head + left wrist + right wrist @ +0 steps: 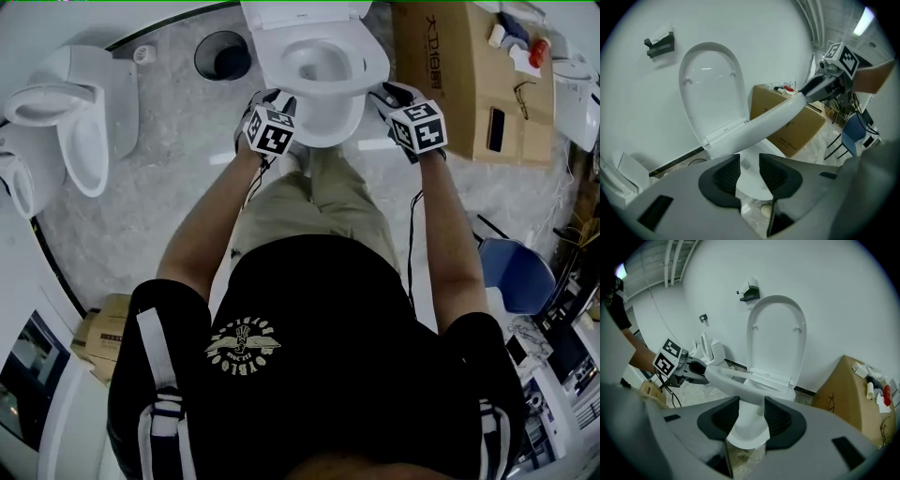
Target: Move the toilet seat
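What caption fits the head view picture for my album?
Seen from above, a person grips the toilet seat with the left tool and right tool, one on each side.

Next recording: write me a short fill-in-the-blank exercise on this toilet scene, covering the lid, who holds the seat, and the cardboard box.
1. The toilet lid stands ___ against the wall.
2. The toilet seat is gripped by ___ tongs: the left tongs and the right tongs.
3. The cardboard box is nearer the ___ tongs.

Missing words: upright; both; right
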The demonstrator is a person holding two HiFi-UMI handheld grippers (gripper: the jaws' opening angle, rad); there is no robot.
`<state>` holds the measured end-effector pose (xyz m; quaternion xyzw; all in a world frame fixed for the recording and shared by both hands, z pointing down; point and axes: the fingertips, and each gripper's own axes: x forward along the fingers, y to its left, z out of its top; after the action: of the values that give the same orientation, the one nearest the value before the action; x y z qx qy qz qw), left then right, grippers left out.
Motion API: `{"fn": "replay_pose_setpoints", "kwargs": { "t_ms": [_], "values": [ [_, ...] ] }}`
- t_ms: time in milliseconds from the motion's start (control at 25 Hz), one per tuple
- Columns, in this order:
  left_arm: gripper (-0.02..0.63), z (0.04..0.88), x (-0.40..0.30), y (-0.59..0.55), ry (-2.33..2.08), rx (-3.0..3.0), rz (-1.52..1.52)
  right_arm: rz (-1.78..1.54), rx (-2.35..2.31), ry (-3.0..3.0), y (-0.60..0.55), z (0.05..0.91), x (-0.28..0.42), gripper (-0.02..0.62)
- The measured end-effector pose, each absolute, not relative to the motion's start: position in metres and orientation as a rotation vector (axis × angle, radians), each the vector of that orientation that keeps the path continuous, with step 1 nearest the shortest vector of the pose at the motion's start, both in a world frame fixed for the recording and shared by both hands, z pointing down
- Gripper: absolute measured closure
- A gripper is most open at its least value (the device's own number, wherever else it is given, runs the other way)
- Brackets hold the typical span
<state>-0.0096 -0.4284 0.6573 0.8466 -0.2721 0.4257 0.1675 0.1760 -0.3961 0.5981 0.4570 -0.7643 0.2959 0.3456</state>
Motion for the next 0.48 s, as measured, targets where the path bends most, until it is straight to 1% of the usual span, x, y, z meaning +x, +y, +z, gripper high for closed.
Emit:
{"fn": "replay_pose_setpoints", "kwargs": {
  "t_ms": [480],
  "values": [
    [0.471, 0.633, -0.002, -0.467, -0.867, 2.372, 1.185, 0.750, 1.149, -2.074, -0.442, 0.567, 0.180, 0.402]
  ]
}}
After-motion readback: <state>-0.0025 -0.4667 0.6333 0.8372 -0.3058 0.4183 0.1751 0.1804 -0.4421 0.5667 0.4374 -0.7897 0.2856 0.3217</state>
